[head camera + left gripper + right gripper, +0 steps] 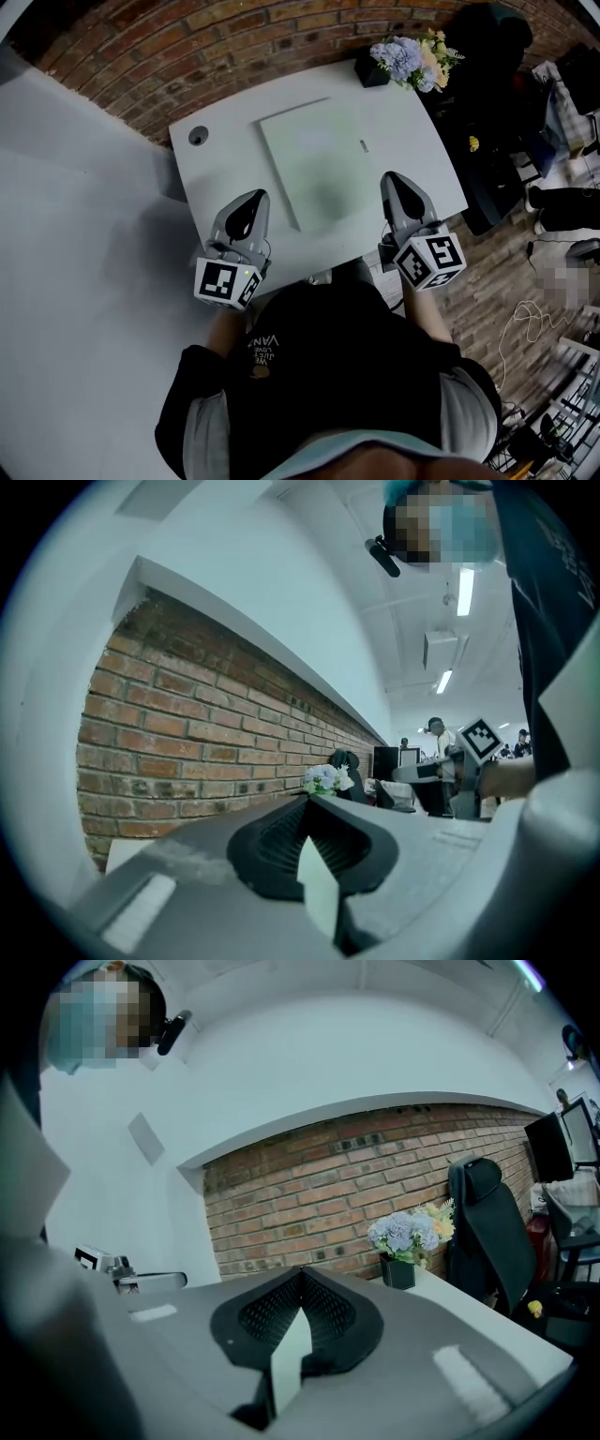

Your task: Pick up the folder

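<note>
Black cloth covers the person (328, 375) who is at the near edge of a white table (412, 141). The left gripper (253, 199) and the right gripper (391, 180) are both over this near edge. The jaws of each one are pressed together, with nothing between them. Between the two grippers lies the folder (314, 169), pale and flat on the table top. The left gripper is a little apart from its left side, and the right gripper is just beside its right side. Further away, a round hole (198, 135) is in the far left corner of the table, and a bunch of flowers (411, 58) stands at the far right corner. Behind the table runs a brick wall (234, 33).
</note>
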`<move>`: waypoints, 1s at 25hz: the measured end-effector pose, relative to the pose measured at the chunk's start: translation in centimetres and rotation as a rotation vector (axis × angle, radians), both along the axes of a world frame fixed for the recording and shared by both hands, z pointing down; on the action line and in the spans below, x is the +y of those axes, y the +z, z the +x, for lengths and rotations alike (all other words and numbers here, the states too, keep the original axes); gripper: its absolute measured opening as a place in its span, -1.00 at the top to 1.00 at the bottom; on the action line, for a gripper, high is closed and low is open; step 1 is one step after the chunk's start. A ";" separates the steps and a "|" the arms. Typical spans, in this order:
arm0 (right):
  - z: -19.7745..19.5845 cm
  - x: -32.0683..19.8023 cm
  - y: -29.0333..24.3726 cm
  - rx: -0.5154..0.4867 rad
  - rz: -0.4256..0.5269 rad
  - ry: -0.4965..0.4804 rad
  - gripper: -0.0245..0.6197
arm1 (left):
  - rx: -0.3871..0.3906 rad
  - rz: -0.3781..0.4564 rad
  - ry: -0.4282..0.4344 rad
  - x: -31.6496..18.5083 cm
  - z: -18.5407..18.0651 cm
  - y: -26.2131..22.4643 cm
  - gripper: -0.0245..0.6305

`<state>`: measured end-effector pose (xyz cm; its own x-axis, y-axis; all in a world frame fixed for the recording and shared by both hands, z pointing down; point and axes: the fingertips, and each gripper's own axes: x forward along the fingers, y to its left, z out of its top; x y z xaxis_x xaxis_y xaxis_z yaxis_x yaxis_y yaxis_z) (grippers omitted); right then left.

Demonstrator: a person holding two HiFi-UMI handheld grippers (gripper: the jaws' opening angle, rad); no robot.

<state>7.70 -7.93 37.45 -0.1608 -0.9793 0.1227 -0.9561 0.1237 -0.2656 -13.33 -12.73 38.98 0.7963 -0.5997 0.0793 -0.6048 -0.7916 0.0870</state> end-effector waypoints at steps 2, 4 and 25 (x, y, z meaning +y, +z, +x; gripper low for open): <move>0.6 -0.6 0.1 0.003 0.000 -0.003 0.93 | -0.003 -0.003 -0.012 -0.4 0.2 0.2 0.93; 1.2 -1.3 0.2 0.003 -0.003 -0.013 0.93 | -0.007 -0.007 -0.025 -0.7 0.6 0.4 0.93; 5.0 -8.6 4.4 -0.046 -0.121 -0.212 0.93 | -0.047 -0.123 -0.263 -4.1 3.8 4.4 0.93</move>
